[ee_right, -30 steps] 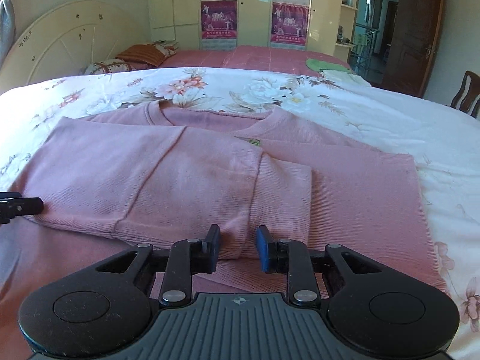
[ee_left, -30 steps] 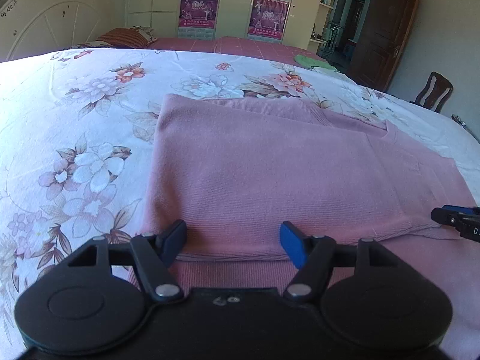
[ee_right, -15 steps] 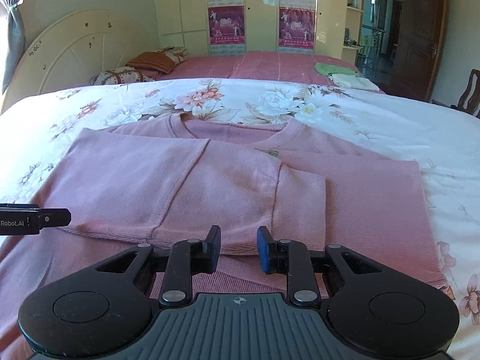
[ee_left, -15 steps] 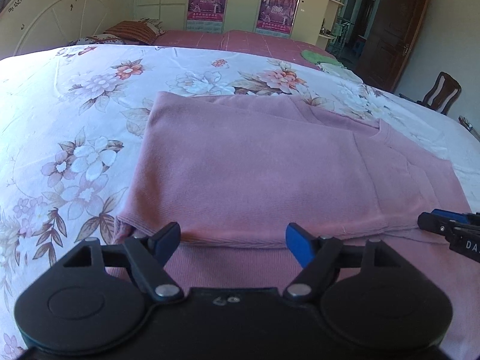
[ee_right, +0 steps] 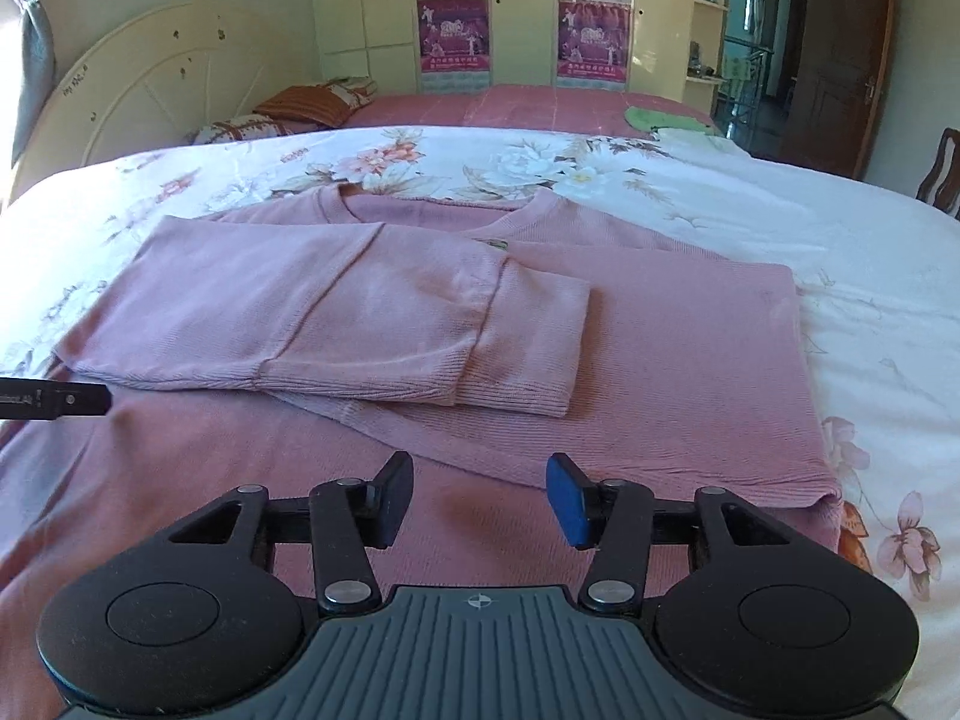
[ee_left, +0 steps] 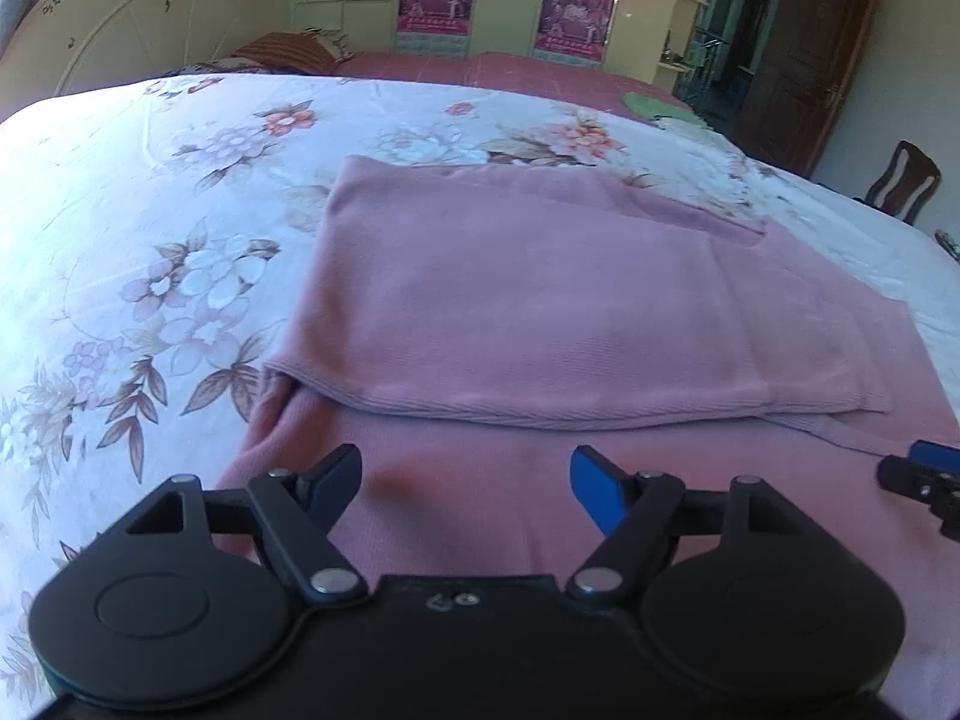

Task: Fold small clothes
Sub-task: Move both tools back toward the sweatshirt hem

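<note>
Both claws pull back and the right claw spreads, letting go; left claw gapes too. Pink sweater lies on the bed, sleeves folded in. Next, probably: grab the near hem and fold upward.

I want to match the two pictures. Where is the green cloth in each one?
Left wrist view: green cloth far back, upper right, on the red bed.
Right wrist view: green cloth far back, right of centre, on the same bed.
Shared landmark: the pink sweater in front.
</note>
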